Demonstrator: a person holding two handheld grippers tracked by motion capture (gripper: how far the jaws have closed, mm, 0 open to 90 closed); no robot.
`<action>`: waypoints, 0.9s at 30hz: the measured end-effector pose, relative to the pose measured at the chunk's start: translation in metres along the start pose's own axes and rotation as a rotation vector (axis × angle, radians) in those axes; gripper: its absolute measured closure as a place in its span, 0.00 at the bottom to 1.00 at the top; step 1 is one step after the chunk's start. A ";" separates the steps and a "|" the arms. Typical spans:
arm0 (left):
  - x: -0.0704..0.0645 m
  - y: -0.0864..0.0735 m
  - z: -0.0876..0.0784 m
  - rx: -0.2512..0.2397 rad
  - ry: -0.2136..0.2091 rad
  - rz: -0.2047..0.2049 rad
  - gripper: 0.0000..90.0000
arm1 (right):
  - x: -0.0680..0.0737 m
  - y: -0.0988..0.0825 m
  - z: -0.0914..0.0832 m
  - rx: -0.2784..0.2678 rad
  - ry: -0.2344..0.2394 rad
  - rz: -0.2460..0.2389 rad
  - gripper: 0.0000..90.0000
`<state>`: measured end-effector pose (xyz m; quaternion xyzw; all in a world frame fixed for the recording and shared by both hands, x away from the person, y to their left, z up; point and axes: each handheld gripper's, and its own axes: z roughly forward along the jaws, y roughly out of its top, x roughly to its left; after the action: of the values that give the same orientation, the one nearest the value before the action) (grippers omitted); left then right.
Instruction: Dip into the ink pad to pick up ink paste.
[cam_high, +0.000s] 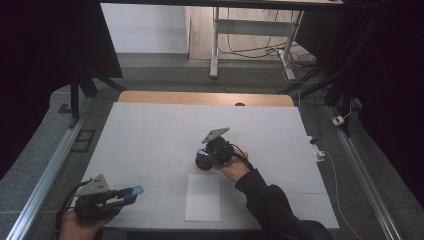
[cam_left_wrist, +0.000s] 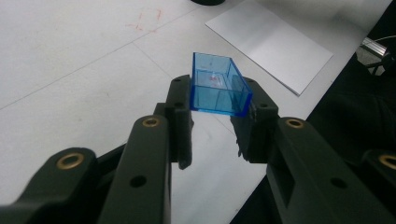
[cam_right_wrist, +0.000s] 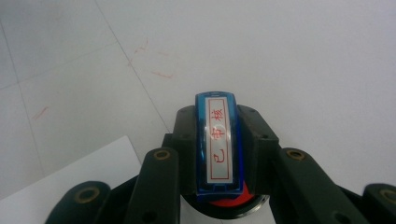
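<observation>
The table (cam_high: 150, 135) bears a paper sheet (cam_high: 202, 197) near its front edge. The right gripper (cam_high: 212, 152), just beyond the sheet, clamps a stamp (cam_right_wrist: 218, 144); bring it squarely down onto the sheet. The left gripper (cam_high: 120, 196) at near left grips the blue cap (cam_left_wrist: 217, 86), tilted low.

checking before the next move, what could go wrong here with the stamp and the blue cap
1. The right gripper holds the stamp over a round ink pad; a tilted press could ink it unevenly.
2. The left gripper pinches the clear blue cap only at one end, so it could slip or pivot out.
3. The white sheet lies loose on the table and might shift when stamped.
</observation>
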<state>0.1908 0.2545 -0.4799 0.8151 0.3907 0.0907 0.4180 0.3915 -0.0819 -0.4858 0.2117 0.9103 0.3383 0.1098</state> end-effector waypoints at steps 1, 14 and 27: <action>0.000 0.000 0.000 0.000 0.000 0.000 0.76 | 0.000 0.000 0.000 -0.001 -0.002 -0.002 0.79; 0.001 0.000 0.000 0.004 0.001 -0.011 0.76 | -0.016 -0.007 0.001 -0.048 0.084 0.096 0.79; 0.002 0.001 0.002 0.015 0.003 -0.020 0.76 | -0.003 -0.006 0.000 -0.046 0.018 0.015 0.79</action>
<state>0.1934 0.2542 -0.4803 0.8141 0.4001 0.0847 0.4123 0.3921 -0.0871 -0.4897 0.2128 0.9016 0.3619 0.1042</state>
